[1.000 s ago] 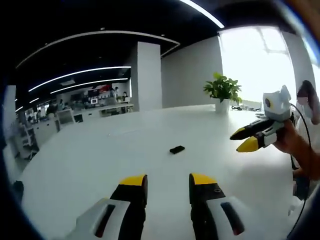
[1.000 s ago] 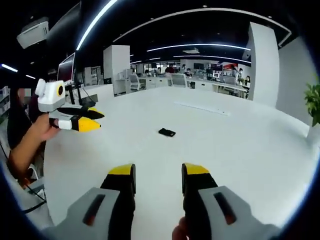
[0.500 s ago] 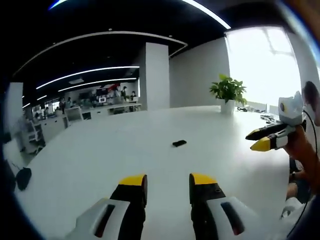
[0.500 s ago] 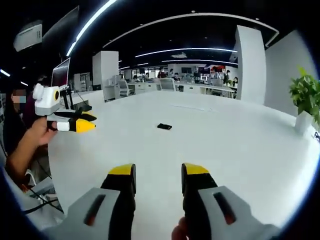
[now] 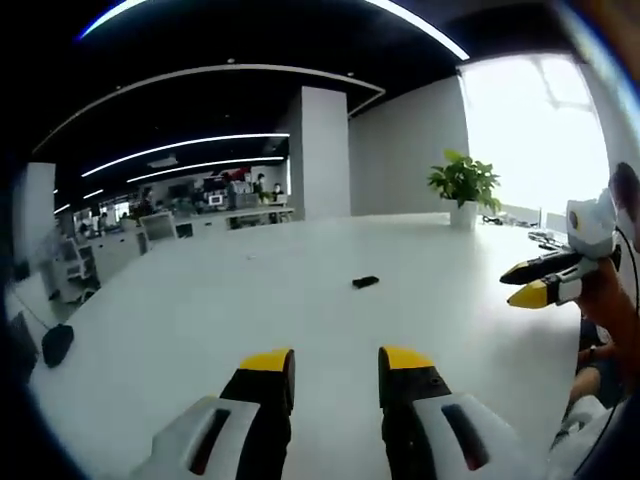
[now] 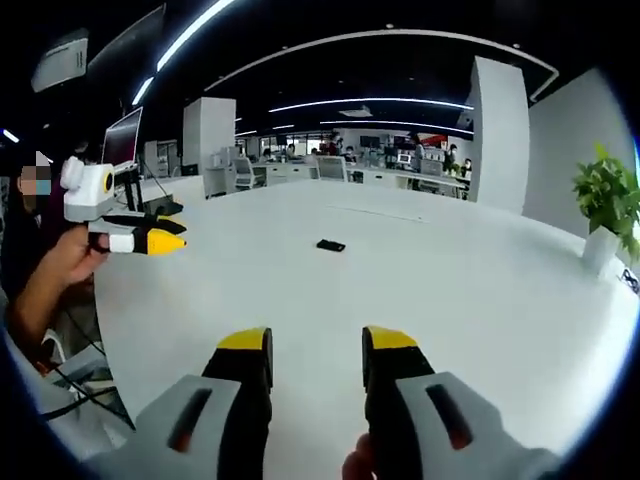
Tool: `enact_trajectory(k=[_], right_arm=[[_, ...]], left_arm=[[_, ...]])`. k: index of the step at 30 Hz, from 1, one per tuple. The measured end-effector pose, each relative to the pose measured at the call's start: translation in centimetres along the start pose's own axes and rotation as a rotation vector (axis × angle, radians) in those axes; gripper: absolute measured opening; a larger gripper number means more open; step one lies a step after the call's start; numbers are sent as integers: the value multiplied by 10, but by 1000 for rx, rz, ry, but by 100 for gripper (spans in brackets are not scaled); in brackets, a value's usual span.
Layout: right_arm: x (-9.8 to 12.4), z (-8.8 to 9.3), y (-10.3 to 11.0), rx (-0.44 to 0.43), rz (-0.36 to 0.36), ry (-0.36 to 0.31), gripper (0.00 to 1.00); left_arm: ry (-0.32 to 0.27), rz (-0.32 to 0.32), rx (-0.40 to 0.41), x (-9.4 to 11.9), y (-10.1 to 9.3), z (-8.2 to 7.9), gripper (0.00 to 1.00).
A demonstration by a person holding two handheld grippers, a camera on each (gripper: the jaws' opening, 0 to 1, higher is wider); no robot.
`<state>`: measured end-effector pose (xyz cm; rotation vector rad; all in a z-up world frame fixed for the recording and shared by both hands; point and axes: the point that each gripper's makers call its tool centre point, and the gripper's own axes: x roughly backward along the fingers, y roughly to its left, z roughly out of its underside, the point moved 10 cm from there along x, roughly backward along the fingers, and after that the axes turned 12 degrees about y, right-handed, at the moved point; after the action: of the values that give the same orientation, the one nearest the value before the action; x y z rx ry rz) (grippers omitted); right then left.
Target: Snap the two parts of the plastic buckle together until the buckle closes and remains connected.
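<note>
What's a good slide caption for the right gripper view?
Open right claw held above the white table, small black buckle lying far ahead, left claw at the table's left edge.

A wide white table (image 5: 200, 310) stretches ahead of the tongs, with a potted plant (image 5: 464, 188) at its far edge to the right, a white pillar (image 5: 323, 152) beyond it, and rows of office desks (image 6: 400, 172) far behind.

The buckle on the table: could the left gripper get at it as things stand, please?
Probably yes. The buckle lies alone on the bare white table, straight ahead of the open left gripper, with nothing between them; it is still some way off.
</note>
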<state>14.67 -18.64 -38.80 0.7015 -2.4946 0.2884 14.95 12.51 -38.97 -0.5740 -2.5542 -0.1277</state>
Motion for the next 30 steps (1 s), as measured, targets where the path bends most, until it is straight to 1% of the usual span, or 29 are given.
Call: enact_trajectory(k=[4,13,14,17,30], right_arm=[[-1,5,0,-17,-5,2,36],[0,6,0,-41,2,9,36],[0,10,-2,-42,2,10,36],[0,13,-2,-48,-1,13,36],[4,12,0,-38,-6,14,36]], left_arm=[[11,-5,-12,-2,0,3,33],[1,-16,16,1,6,3,33],[2,-15,16,0,6,3,33],[5,-14,10,-1,4,3,33],[2,-10,8,-2,0,1,33]])
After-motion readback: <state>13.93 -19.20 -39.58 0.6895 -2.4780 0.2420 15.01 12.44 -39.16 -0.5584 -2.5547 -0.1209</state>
